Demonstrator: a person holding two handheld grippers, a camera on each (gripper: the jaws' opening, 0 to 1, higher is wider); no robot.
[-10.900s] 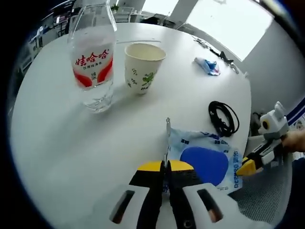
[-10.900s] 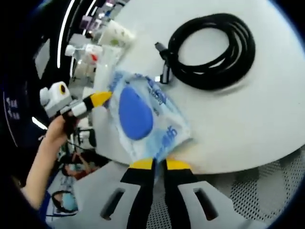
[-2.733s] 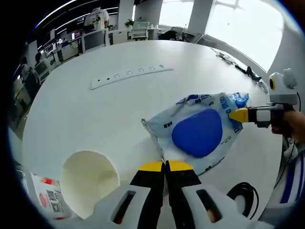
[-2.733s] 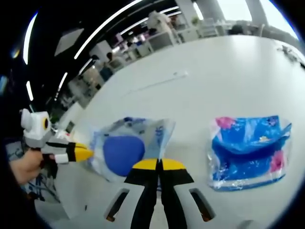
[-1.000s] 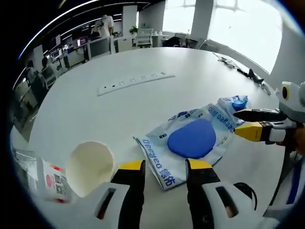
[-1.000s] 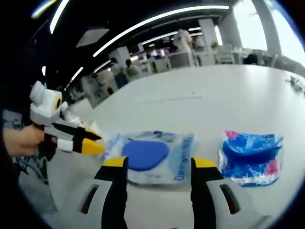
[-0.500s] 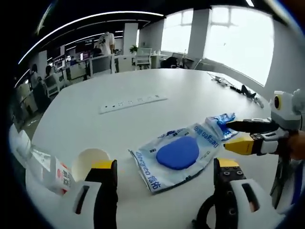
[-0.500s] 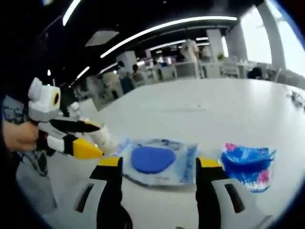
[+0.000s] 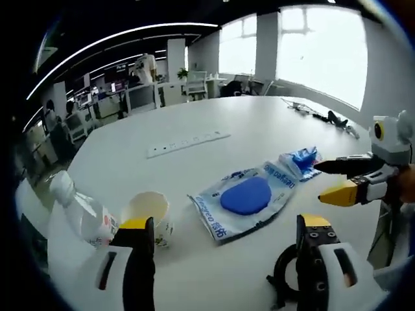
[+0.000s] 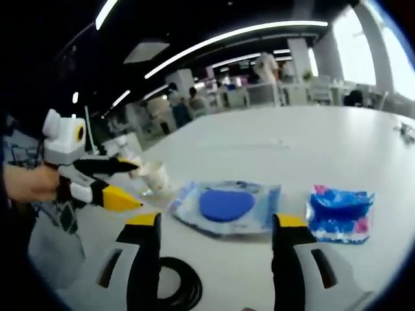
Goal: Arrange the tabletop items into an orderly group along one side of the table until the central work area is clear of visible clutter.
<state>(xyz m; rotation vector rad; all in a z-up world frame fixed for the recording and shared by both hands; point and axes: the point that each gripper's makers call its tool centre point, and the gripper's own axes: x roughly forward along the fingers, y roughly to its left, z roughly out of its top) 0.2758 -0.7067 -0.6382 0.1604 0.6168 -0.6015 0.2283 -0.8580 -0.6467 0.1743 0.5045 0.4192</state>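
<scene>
1. The left gripper point(image 9: 222, 225) hangs above the near edge of the white bench point(image 9: 214, 116); its yellow-tipped fingers point(image 9: 137, 224) stand wide apart with nothing between them.
2. The right gripper point(image 10: 216, 220) is likewise spread wide and empty, over the near part of the bench point(image 10: 311, 149).
3. In the left gripper view the right gripper comes in from the right, held in a hand point(image 9: 406, 184), with its fingers parted.
4. In the right gripper view the left gripper enters from the left, held in a hand point(image 10: 29, 183), with its fingers also parted.
5. A pale blue wipes packet point(image 9: 249, 197) with a dark blue oval lies flat near the middle of the bench; in the right gripper view this packet point(image 10: 227, 206) sits just beyond the fingers.
6. A smaller bright blue pouch point(image 9: 298, 161) lies just beside the packet's far right end; in the right gripper view it point(image 10: 340, 212) sits to the right of the packet.
7. A paper cup point(image 9: 148, 214) stands upright left of the packet, and a clear water bottle point(image 9: 81, 211) stands close on the cup's left.
8. A coiled black cable point(image 9: 286, 282) lies at the near edge, by the left gripper's right finger; in the right gripper view the cable point(image 10: 175, 282) lies between the fingers, close in.
9. A white power strip point(image 9: 187, 142) lies farther back on the bench.
</scene>
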